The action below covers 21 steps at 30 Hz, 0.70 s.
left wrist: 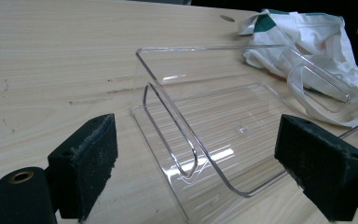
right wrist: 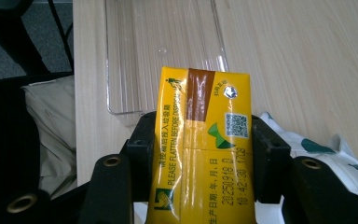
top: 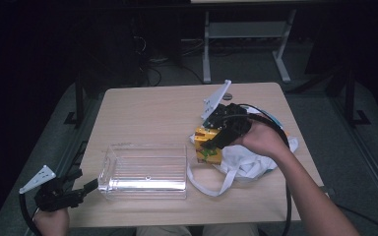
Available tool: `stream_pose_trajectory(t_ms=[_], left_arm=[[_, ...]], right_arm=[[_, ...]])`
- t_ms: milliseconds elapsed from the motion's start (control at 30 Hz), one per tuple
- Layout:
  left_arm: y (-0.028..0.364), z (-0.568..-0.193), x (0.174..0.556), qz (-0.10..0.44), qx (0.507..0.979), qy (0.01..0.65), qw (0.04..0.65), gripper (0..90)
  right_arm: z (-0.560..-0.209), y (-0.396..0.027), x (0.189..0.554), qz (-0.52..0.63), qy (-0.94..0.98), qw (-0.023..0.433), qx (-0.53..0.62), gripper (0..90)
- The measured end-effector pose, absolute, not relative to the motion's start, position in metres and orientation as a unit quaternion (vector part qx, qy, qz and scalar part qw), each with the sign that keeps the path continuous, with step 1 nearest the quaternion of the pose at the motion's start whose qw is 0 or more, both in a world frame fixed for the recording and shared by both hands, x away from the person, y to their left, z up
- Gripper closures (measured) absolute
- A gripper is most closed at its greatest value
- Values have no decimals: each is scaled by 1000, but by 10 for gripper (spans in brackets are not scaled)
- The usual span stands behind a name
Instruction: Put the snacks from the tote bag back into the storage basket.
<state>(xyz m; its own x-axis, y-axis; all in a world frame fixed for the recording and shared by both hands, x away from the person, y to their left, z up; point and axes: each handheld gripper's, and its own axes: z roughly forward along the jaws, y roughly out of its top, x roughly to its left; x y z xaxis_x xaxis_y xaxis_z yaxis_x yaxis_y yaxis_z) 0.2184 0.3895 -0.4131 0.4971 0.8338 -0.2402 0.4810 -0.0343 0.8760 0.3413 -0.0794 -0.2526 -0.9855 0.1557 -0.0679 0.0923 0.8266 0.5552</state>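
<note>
A yellow drink carton [right wrist: 200,144] with a brown stripe and printed text sits between the jaws of my right gripper [right wrist: 200,154], which is shut on it. From above, the carton [top: 206,145] is held just over a white cloth bag [top: 246,162] at the table's right. A clear plastic bin [top: 145,171] lies at the front left of the table. My left gripper [top: 86,189] stands open at the bin's left end, its pads [left wrist: 86,163] on either side of the bin's near wall [left wrist: 186,144] without touching it.
The wooden table [top: 147,113] has bare room behind the bin. The bag's white handles [top: 211,184] loop out toward the bin's right end. Table legs and cables [top: 206,54] stand on the dark floor beyond the far edge.
</note>
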Motion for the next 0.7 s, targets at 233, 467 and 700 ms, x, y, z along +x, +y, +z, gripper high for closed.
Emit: stream_pose_trajectory(t_ms=[233,467,700], left_arm=[[390,-413,218,172,697,472,511,128],[390,-413,218,172,696,473,512,128],[390,-414,219,171,696,474,511,128]], right_arm=[[-252,-71,339,284,955,55,58,519],[-251,-58,336,279,958,52,49,519],[-250,-46,333,283,957,49,42,519]])
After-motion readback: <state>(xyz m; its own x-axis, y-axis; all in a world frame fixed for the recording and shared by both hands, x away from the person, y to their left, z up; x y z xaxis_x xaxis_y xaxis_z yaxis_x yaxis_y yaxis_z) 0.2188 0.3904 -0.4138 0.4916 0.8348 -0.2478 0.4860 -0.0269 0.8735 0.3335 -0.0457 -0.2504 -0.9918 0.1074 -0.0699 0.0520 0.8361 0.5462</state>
